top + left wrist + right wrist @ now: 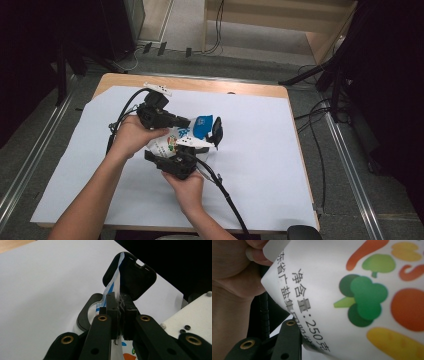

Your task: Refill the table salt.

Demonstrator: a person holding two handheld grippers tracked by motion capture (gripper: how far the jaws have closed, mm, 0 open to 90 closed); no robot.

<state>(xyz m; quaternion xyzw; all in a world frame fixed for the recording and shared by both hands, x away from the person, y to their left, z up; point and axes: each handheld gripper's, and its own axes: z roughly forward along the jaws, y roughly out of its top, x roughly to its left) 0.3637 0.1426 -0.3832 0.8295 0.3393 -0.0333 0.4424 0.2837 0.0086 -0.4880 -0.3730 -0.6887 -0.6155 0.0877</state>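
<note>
- Covering nearly the whole wooden table, a large white sheet is laid flat, and all the handling is done above its middle.
- Dark floor, a metal rail and loose cables are seen around the table, well apart from the work.
- A white pouch printed with coloured vegetables and carrying a blue top band is held above the sheet, between the two grippers.
- The pouch is shown sealed in every view; what is inside it cannot be told.
- In the high view the pouch's long axis is laid roughly level, with the blue end pointed to the right and a little away from the person.
- The left gripper is held in the left hand; in the left gripper view its jaws are seen pressed tight together on the thin blue-and-white edge of the pouch.
- The right gripper is held in the right hand just below the pouch, with its cable trailed toward the table's near edge.
- In the right gripper view the printed face of the pouch is pushed close against the camera, so one black jaw alone is made out at the lower left.
- Whether the right jaws are pressed on the pouch cannot be told, since their tips are hidden by it.
- A black flat tag with a slot is seen standing just behind the pinched edge in the left gripper view.
</note>
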